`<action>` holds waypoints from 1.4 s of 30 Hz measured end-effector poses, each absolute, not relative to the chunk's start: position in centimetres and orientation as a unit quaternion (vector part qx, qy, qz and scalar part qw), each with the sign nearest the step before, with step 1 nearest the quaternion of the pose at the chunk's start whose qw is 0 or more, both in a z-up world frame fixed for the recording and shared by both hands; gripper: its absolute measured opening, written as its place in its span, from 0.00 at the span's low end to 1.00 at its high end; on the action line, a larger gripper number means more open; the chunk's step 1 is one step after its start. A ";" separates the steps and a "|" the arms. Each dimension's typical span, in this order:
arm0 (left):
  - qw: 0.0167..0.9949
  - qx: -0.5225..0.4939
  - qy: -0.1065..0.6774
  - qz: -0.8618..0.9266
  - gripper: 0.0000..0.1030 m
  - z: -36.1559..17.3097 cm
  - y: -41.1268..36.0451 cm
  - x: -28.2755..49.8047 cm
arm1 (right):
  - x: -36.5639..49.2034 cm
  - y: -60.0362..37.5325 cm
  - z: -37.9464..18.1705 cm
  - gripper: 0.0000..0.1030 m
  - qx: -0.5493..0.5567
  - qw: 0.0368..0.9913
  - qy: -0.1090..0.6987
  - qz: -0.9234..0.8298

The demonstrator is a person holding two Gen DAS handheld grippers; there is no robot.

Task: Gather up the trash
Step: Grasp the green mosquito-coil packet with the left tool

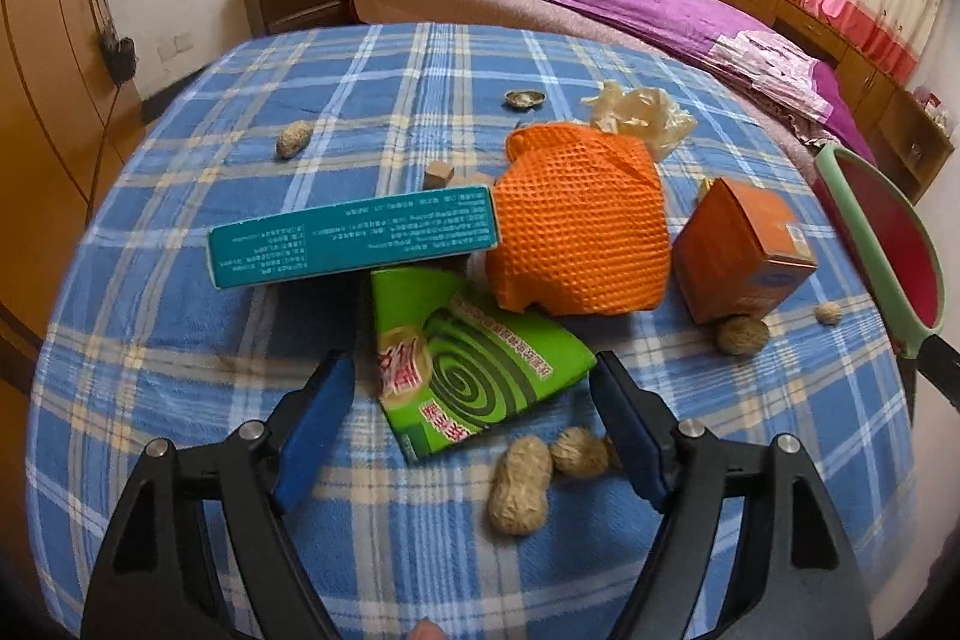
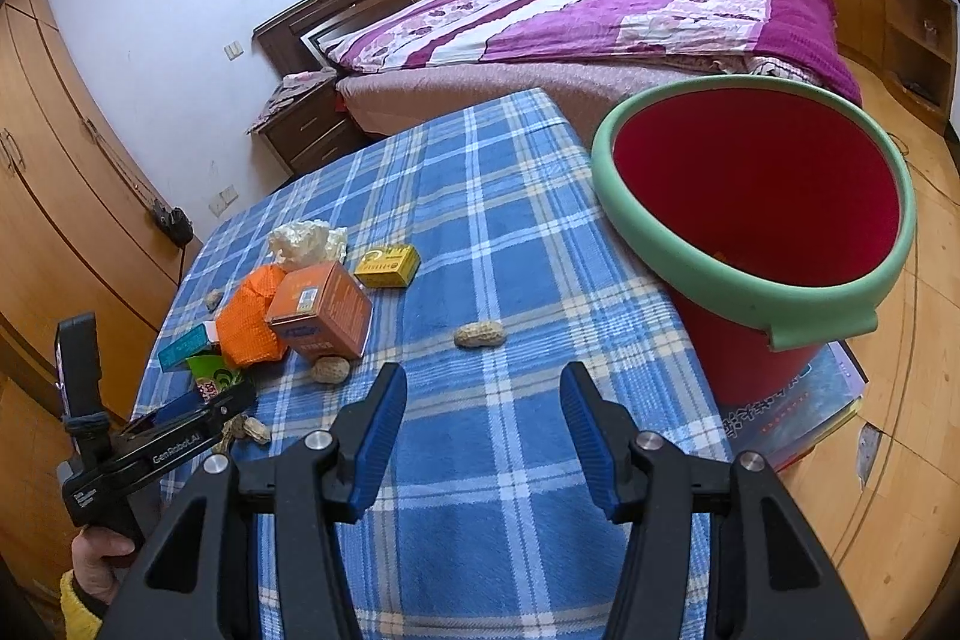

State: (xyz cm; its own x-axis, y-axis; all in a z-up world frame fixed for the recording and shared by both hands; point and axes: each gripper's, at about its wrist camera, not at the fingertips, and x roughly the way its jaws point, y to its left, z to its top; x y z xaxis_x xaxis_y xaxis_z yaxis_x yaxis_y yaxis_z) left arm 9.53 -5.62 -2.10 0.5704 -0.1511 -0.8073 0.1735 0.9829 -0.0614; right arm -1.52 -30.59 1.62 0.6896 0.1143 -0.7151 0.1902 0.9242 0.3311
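1. Left wrist view: the left tongs (image 1: 474, 418) are spread wide over the green mosquito-coil box (image 1: 474, 376), one blue pad off each side of it, nothing pinched yet.
2. The box lies flat on the plaid tabletop (image 1: 180, 340), its far end tucked under the teal carton (image 1: 354, 238), which leans across it.
3. My read: this is the approach to a grab. Best to come down square, pads on the two long edges, and close gently, since thin cardboard like this probably caves if squeezed hard.
4. Slide it out toward the camera before lifting, I'd say, so the teal carton doesn't tip onto the orange waffle cloth (image 1: 582, 238).
5. Watch the peanut (image 1: 521, 484) and walnut (image 1: 581, 451) just beside the right pad; they're round and hard and look ready to roll if nudged.
6. Textures: fuzzy fleece-like cloth on the tabletop, glossy printed card on the boxes, deep waffle weave on the orange cloth, wrinkled shells.
7. Right wrist view: the right tongs (image 2: 483, 430) sit partly spread and empty above bare plaid.
8. The red bucket (image 2: 750, 370) with its soft-looking green rim stands off the tabletop's right edge, on a stack of books I think, and it appears to be where the trash goes.
9. An orange box (image 2: 321, 313) and a yellow box (image 2: 387, 266) wait farther back.
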 end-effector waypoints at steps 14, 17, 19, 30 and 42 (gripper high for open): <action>0.900 0.004 0.423 -0.105 0.66 -0.6 -4.5 8.1 | 0.5 -27.6 2.1 0.60 0.161 0.901 0.403 0.013; 0.904 -0.008 0.414 -0.109 0.66 0.4 -4.0 7.7 | 1.2 -26.5 2.3 0.62 0.150 0.902 0.404 0.024; 0.907 -0.018 0.406 -0.110 0.66 1.2 -3.5 7.5 | 1.7 -25.9 2.4 0.64 0.145 0.903 0.404 0.030; 0.924 -0.036 0.370 -0.090 0.66 3.8 -1.8 7.8 | 5.5 -21.9 1.6 0.68 0.129 0.896 0.422 0.059; 0.916 -0.049 0.391 -0.082 0.66 2.1 -1.2 9.2 | 8.4 -19.8 -0.3 0.62 0.101 0.890 0.443 0.043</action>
